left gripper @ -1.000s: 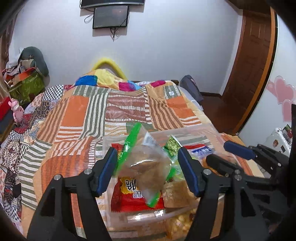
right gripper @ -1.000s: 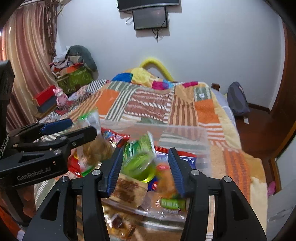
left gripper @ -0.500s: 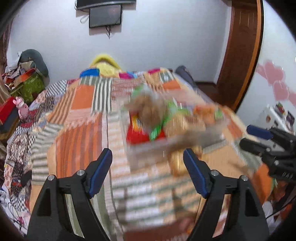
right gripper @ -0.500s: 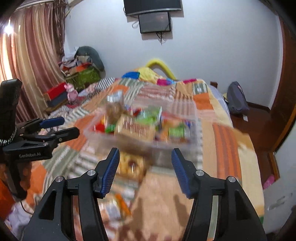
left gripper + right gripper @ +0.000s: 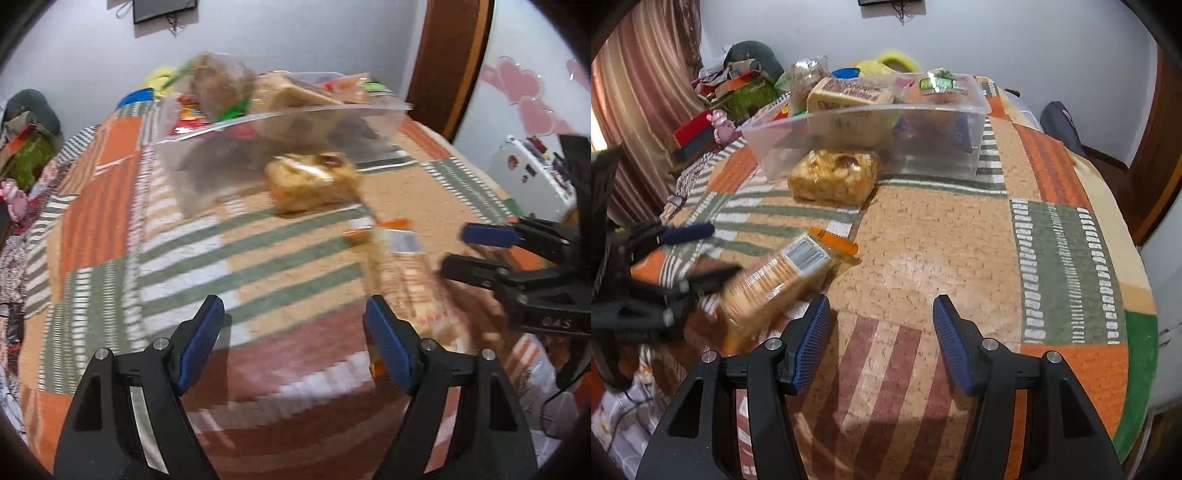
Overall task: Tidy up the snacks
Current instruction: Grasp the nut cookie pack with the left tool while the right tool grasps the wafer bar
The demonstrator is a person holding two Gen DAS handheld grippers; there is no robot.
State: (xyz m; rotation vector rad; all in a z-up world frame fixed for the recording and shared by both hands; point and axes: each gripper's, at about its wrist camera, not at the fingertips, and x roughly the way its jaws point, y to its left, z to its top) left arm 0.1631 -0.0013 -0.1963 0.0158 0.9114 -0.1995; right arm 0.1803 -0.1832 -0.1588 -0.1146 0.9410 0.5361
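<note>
Your wrist views face forward, low over quilt (image 5: 934,240), container (image 5: 280,122) farther; both share container, cracker pack (image 5: 775,280).

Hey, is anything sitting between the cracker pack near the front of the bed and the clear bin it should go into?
Yes. A yellow snack bag lies on the quilt against the clear bin's front wall, roughly between the cracker pack and the bin.

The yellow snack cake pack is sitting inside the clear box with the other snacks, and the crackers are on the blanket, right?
Not quite. The snack cake pack is outside the clear box, lying on the blanket just in front of the box's near wall, as the right wrist view shows. The crackers are on the blanket, as you said.
</note>
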